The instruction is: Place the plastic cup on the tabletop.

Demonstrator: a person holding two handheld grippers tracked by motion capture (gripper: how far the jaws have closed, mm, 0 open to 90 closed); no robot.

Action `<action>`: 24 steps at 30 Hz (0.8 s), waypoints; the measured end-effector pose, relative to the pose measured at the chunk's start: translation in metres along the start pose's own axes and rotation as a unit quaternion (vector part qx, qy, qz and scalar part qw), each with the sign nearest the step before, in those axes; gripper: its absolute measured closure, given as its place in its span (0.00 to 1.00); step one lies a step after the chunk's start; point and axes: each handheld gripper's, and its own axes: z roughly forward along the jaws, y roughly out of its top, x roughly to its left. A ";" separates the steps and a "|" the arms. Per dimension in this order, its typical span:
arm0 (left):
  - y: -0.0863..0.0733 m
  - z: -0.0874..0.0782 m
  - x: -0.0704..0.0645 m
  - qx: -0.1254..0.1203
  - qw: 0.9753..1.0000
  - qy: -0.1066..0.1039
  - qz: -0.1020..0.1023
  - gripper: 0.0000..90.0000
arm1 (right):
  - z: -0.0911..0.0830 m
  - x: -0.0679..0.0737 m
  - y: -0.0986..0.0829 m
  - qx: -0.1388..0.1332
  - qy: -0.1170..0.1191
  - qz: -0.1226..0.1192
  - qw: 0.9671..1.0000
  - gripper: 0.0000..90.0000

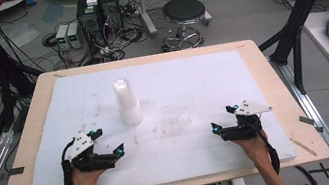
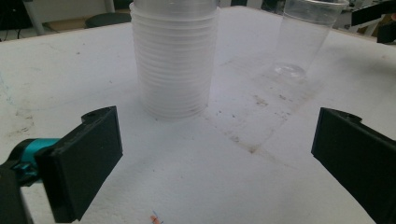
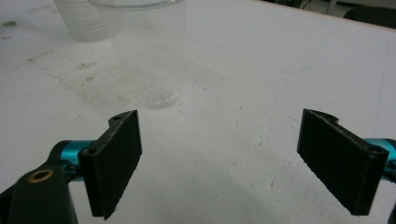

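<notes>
A tall stack of translucent plastic cups (image 1: 127, 101) stands upright on the white foam board (image 1: 210, 72), left of centre. To its right, a single clear cup (image 1: 185, 106) stands apart from it. My left gripper (image 1: 109, 140) rests near the front left, open and empty, and points toward the stack (image 2: 173, 56), with the clear cup (image 2: 303, 37) farther right. My right gripper (image 1: 222, 118) sits at the front right, open and empty. In the right gripper view the clear cup (image 3: 144, 51) is just ahead of the left jaw and the stack (image 3: 84, 18) is behind it.
The foam board covers most of a wooden table (image 1: 277, 83). Beyond the far edge are a black stool (image 1: 183, 13), computer towers (image 1: 98, 12) and loose cables on the floor. Black frame posts (image 1: 295, 35) rise at both sides.
</notes>
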 end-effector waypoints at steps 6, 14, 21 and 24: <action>0.000 -0.001 0.000 -0.005 1.000 0.003 -0.002 0.02 | -0.002 -0.003 -0.007 -0.036 0.001 0.015 0.999 0.16; -0.001 -0.002 0.000 -0.007 1.000 0.006 0.001 0.02 | 0.001 -0.005 -0.011 -0.030 0.000 0.020 0.999 0.16; -0.001 -0.002 0.000 -0.011 1.000 0.006 -0.001 0.02 | 0.002 -0.004 -0.012 -0.029 -0.005 0.015 0.999 0.16; -0.001 -0.002 0.000 -0.012 1.000 0.006 -0.001 0.02 | 0.002 -0.005 -0.014 -0.027 -0.006 0.020 0.999 0.16</action>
